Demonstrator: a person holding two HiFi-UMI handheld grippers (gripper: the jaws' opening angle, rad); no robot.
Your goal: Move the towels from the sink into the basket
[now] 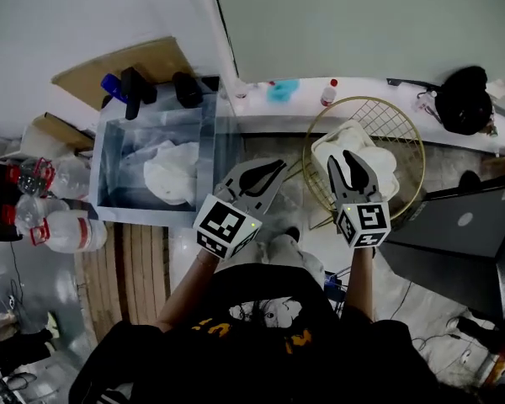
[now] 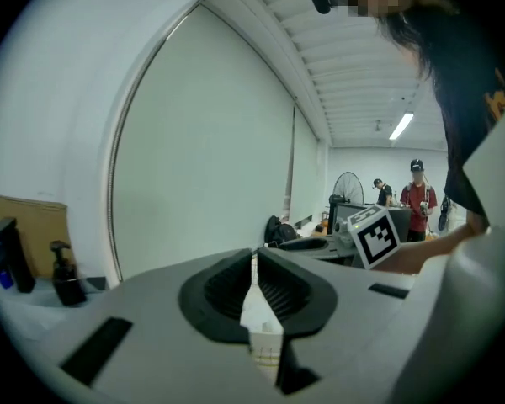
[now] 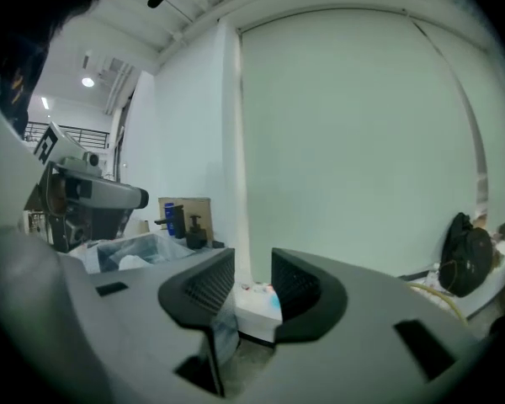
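Sink [image 1: 109, 168] at 10 o'clock: white towel [image 1: 172, 172] inside, not yet moved. Left tongs [image 1: 273, 168] clenched, empty, between sink and basket. Right tongs [image 1: 339, 156] parted, empty, over basket [image 1: 413, 141] at 1 o'clock; second towel [image 1: 380, 163] lies in it. Judged roughly half done.

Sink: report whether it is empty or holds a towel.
Not empty: in the head view a crumpled white towel lies inside the sink.
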